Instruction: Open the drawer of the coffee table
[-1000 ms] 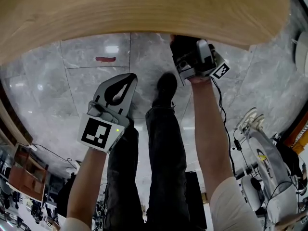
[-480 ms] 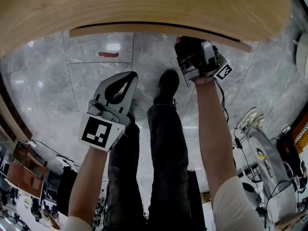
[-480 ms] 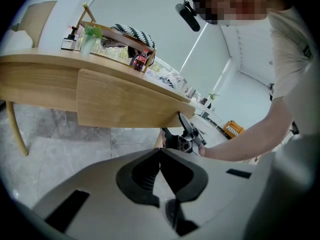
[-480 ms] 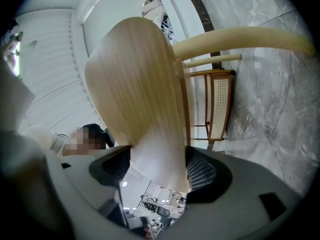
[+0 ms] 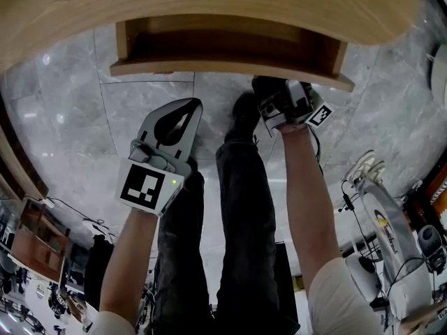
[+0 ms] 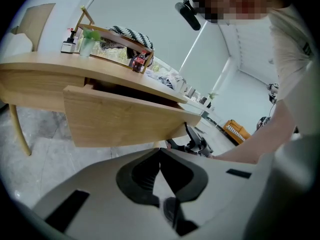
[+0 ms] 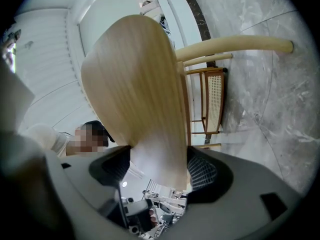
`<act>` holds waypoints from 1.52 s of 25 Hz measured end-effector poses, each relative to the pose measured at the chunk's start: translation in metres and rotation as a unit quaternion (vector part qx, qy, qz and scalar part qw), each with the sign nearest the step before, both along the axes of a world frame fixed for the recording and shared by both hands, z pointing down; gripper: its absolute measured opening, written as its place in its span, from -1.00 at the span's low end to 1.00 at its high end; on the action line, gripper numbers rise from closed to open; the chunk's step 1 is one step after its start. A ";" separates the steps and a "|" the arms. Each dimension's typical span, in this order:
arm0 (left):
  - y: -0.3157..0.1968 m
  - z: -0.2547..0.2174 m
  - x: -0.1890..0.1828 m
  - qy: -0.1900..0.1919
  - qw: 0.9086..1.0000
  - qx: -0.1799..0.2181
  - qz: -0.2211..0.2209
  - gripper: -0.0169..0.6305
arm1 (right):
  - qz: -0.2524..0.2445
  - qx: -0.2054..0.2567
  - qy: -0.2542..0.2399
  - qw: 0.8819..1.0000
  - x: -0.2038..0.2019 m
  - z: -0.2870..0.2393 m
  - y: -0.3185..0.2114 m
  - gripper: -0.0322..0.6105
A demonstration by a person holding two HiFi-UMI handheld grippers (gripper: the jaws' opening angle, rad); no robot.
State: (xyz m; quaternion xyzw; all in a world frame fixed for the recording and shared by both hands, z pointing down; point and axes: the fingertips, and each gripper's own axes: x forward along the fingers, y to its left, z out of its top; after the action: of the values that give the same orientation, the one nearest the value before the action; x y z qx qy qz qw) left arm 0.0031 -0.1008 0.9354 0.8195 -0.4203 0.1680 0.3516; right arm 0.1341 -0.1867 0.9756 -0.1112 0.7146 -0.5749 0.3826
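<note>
Head view shows me the drawer [image 5: 230, 67] standing out from under the top of the coffee table [image 5: 209, 5]. Its inside is dark and I cannot see whether anything lies in it.

The right gripper [image 5: 274, 89] is just below the drawer front, near the right end of it. In the right gripper view the wooden front panel stands between the two jaws, and both pads press on it, so this gripper is clamped on the drawer.

The left gripper [image 5: 191, 105] hangs below the drawer too, toward the left half of the front, and it is clearly apart from the wood. In the left gripper view its jaws are brought together, tip against tip, with nothing between them – the drawer front is above and beyond them.

Under the drawer lies the grey marble floor [image 5: 63, 117], and the person's legs [image 5: 237, 208] are below the drawer, between the two grippers.

Above the drawer, on the table top, the left gripper view shows a wooden tray [image 6: 115, 39] with small items. Beyond the drawer, the right gripper view shows a cane-backed chair [image 7: 214, 104].
</note>
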 end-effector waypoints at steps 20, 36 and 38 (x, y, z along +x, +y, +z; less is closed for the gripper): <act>0.026 0.006 -0.003 -0.011 1.000 0.001 0.026 -0.89 | 0.004 -0.013 -0.001 1.000 0.000 0.006 0.037 0.25; 0.016 -0.025 -0.007 -0.008 1.000 0.012 0.015 -0.89 | 0.017 -0.111 0.038 0.993 -0.001 0.024 0.048 0.20; 0.013 -0.032 -0.007 -0.008 1.000 0.015 0.011 -0.89 | 0.018 -0.123 0.048 0.991 0.001 0.022 0.047 0.15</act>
State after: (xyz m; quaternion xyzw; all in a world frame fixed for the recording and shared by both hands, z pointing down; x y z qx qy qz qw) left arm -0.0043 -0.0877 0.9036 0.8280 -0.4163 0.1725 0.3337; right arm 0.1350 -0.1393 0.9978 -0.1980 0.6541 -0.6454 0.3413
